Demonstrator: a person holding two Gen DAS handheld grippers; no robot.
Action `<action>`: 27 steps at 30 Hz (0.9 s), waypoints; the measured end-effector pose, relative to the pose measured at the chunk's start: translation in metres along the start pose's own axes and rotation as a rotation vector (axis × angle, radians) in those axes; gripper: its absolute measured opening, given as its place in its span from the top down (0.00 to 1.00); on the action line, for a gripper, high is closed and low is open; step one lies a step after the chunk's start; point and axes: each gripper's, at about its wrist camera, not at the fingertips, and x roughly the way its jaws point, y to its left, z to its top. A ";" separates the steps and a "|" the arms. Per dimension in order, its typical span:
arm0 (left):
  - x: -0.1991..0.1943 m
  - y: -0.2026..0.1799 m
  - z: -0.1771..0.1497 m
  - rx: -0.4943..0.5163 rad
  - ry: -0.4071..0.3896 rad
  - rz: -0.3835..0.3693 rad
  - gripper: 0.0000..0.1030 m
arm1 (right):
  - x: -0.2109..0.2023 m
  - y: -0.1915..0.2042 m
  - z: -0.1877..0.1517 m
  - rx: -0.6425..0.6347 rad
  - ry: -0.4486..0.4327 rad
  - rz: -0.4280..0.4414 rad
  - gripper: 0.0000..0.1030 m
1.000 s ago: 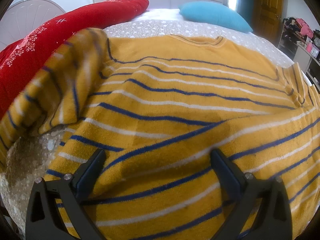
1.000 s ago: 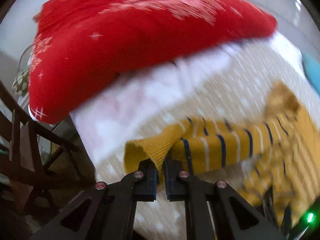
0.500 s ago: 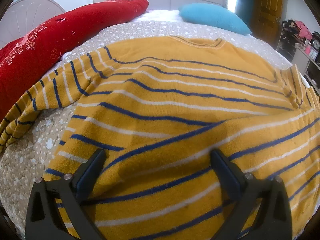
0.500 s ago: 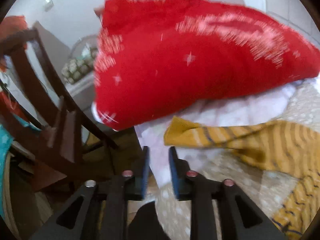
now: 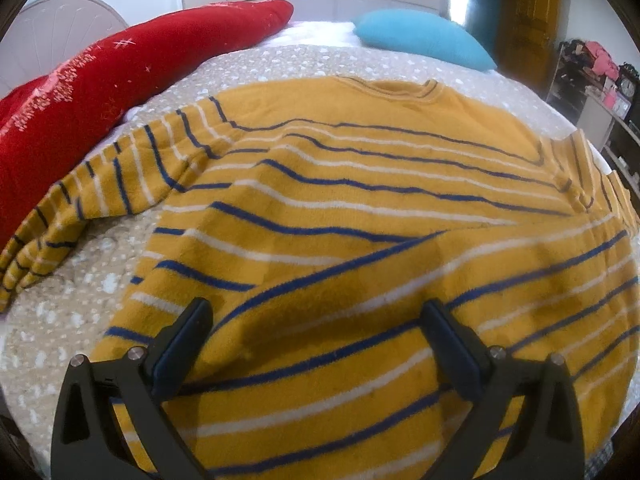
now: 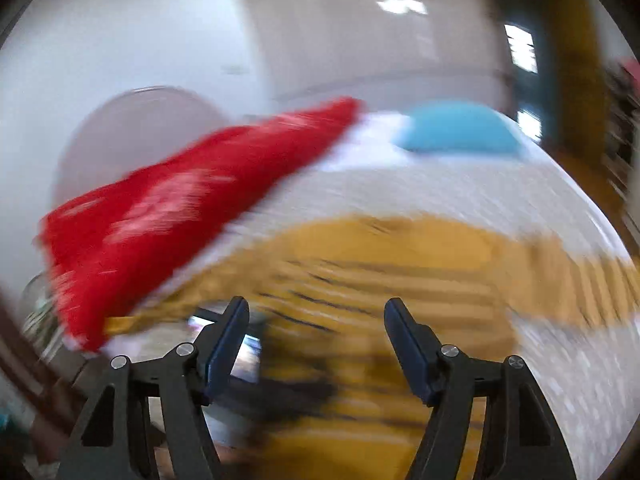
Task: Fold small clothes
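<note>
A: Where does the sweater lie?

B: Spread flat on the speckled bedspread, mustard yellow with blue and white stripes. Its collar points away from the left wrist camera, toward the blue pillow at the far end of the bed.

A: And the left gripper?

B: It sits low over the near part of the sweater's body. Its two fingers stand wide apart, and the striped cloth fills the whole space between them. Whether the fingertips press into the knit or hang just above it, I cannot tell. Nothing is pinched.

A: What about the sleeves?

B: One sleeve runs out to the left of that view, lying on the bedspread and ending beside the red blanket that is heaped along that side. The other sleeve lies at the right edge of the view; only a little of it shows.

A: The right gripper?

B: Its view is badly smeared, but the fingers are sharp, and they too are spread, with nothing between them. The sweater shows ahead of and below them as a yellow blur. The gripper seems clear of the cloth, though the blur keeps me from being sure.

A: Anything else in that view?

B: The red blanket to the left, the blue pillow farther back, and something dark, too blurred to name, just below the left finger.
</note>
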 end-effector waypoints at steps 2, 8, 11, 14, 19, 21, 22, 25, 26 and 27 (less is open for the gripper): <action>-0.009 -0.001 -0.001 -0.003 -0.015 0.012 0.00 | 0.004 -0.043 -0.013 0.104 0.031 -0.054 0.33; -0.026 -0.012 -0.004 0.011 -0.020 0.019 0.00 | 0.028 -0.089 -0.029 0.182 0.098 -0.118 0.57; -0.031 -0.016 -0.006 0.010 -0.020 0.013 0.00 | 0.028 -0.107 -0.039 0.153 0.097 -0.141 0.57; -0.028 -0.019 -0.008 0.012 -0.003 0.001 0.00 | 0.034 -0.098 -0.042 0.113 0.104 -0.165 0.57; -0.014 -0.023 -0.016 0.028 0.048 -0.001 0.00 | 0.056 -0.092 -0.052 0.105 0.128 -0.207 0.57; -0.009 -0.023 -0.018 0.024 0.061 -0.006 0.00 | 0.064 -0.098 -0.055 0.113 0.135 -0.206 0.57; -0.008 -0.024 -0.019 0.024 0.060 -0.006 0.00 | 0.067 -0.100 -0.059 0.115 0.145 -0.211 0.57; -0.006 -0.025 -0.021 0.038 0.053 0.002 0.00 | 0.077 -0.107 -0.062 0.120 0.172 -0.216 0.57; -0.005 -0.026 -0.021 0.042 0.053 0.004 0.00 | 0.079 -0.109 -0.066 0.127 0.182 -0.219 0.57; -0.004 -0.026 -0.022 0.044 0.051 0.005 0.00 | 0.082 -0.111 -0.069 0.132 0.190 -0.222 0.57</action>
